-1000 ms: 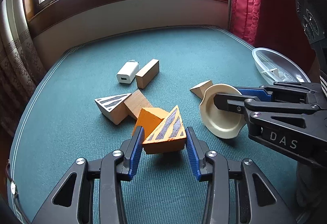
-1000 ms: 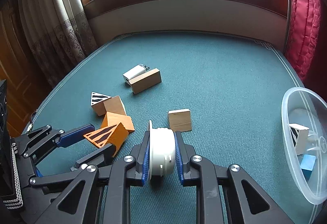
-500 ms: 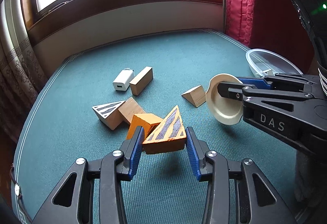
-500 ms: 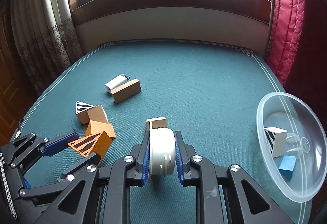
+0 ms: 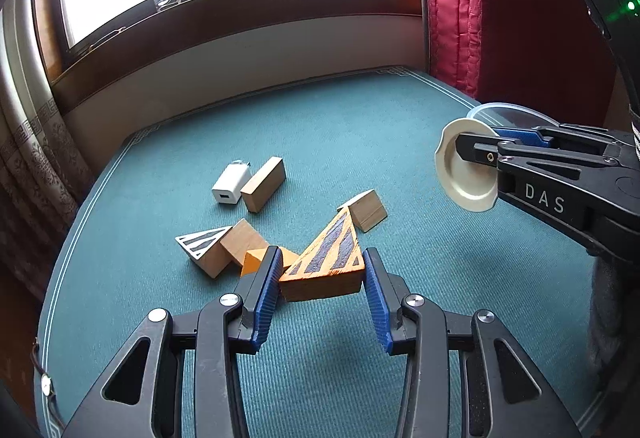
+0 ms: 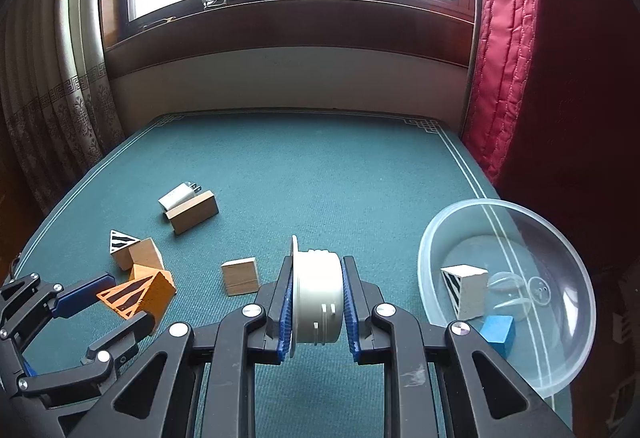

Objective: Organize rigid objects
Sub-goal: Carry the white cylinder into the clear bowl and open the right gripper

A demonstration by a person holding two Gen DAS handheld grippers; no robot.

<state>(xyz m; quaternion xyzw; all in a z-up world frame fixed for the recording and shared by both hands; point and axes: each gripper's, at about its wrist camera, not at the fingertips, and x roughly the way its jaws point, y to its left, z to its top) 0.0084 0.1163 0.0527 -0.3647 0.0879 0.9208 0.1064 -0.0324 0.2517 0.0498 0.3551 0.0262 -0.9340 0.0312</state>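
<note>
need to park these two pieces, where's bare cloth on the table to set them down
Bare: the far half of the table up to the wall, and the strip between the lone wood block and the clear bowl. Crowded: the near left, around the charger and the striped wedge.

A table (image 6: 320,178) covered in teal cloth with a pale line border carries everything. At its ten o'clock a white charger (image 6: 176,195) lies touching a plain wooden block (image 6: 193,212). At eight o'clock a striped white wedge (image 6: 122,248) leans against another wooden block (image 6: 147,255). Near six o'clock lies a small block (image 6: 240,275). At four o'clock sits a clear plastic bowl (image 6: 560,238).
</note>
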